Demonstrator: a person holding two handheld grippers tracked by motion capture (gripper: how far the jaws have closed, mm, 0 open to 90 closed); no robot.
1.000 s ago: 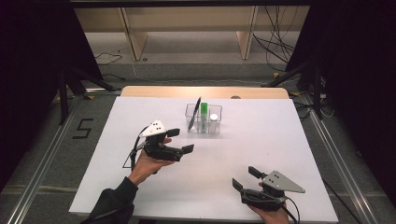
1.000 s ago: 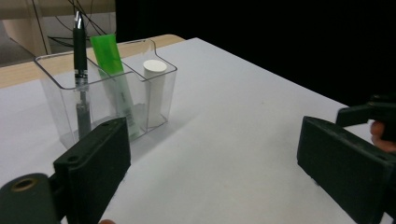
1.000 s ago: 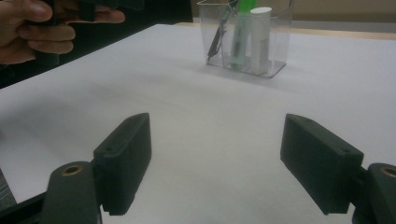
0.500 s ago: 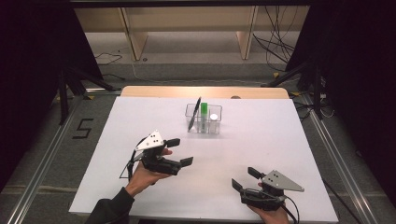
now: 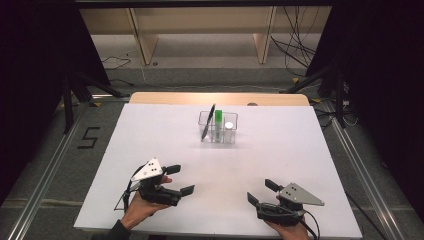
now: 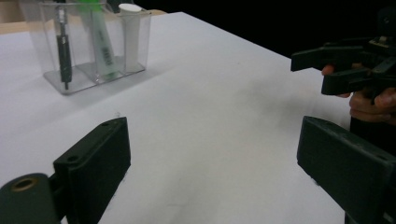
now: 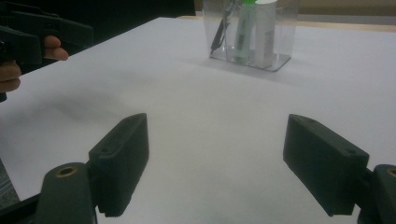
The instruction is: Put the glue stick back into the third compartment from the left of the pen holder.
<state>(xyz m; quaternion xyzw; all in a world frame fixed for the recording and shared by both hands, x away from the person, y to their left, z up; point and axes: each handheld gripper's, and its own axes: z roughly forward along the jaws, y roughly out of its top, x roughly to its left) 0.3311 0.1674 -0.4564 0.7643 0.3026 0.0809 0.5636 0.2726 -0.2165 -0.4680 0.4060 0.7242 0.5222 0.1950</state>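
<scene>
My left hand-held gripper (image 5: 176, 179), jaws spread and empty, hovers low at the near edge of the table (image 5: 280, 150); my right hand-held gripper (image 5: 260, 192) likewise, spread and empty. Well beyond both stands the clear organizer (image 5: 218, 127), holding a black pen (image 5: 208, 121), green marker (image 5: 218, 120) and white tube (image 5: 229, 129), one per compartment. The loading appears complete; nothing lies loose.

Both grippers, left gripper (image 5: 179, 180) and right gripper (image 5: 261, 191), are black (grey three-cornered top plates), with blocky jaws.
</scene>
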